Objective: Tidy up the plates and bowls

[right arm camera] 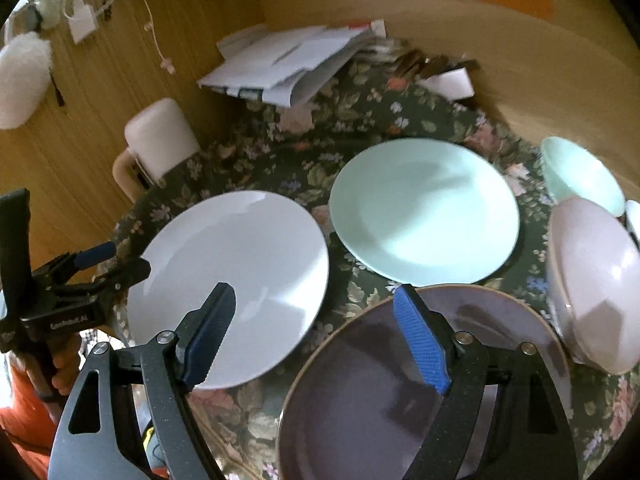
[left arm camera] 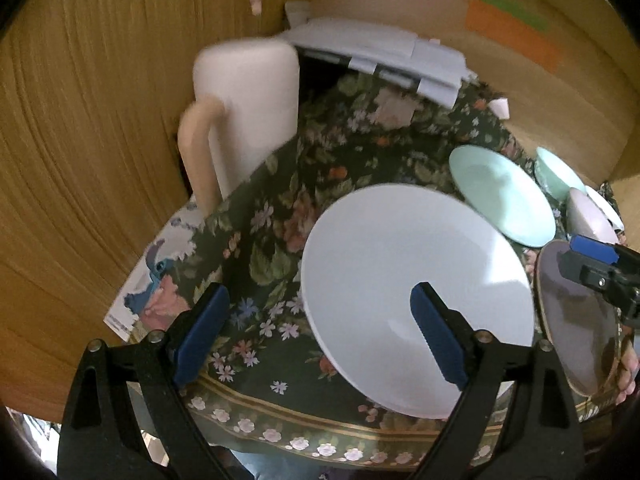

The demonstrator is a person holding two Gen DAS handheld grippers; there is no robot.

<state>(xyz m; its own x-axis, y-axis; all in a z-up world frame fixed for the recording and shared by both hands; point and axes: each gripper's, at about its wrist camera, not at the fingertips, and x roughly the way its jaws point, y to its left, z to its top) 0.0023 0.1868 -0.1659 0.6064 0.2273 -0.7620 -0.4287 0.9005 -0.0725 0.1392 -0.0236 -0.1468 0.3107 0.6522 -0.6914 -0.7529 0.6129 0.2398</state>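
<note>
A white plate (left arm camera: 416, 288) (right arm camera: 228, 284) lies on the floral tablecloth. A mint plate (left arm camera: 500, 196) (right arm camera: 424, 212) lies behind it. A dark purple plate (left arm camera: 576, 320) (right arm camera: 400, 392) lies at the front right. A pink bowl (right arm camera: 596, 280) (left arm camera: 588, 216) and a mint bowl (right arm camera: 580, 176) (left arm camera: 558, 172) stand at the right. My left gripper (left arm camera: 320, 320) is open and empty, its right finger over the white plate. My right gripper (right arm camera: 316, 320) is open and empty, above the gap between the white and purple plates.
A white chair back (left arm camera: 248, 112) (right arm camera: 160, 136) stands at the table's far left. A pile of white papers (left arm camera: 380, 52) (right arm camera: 280, 64) lies at the back. A small white box (right arm camera: 452, 82) sits at the back right. Wood walls close in behind.
</note>
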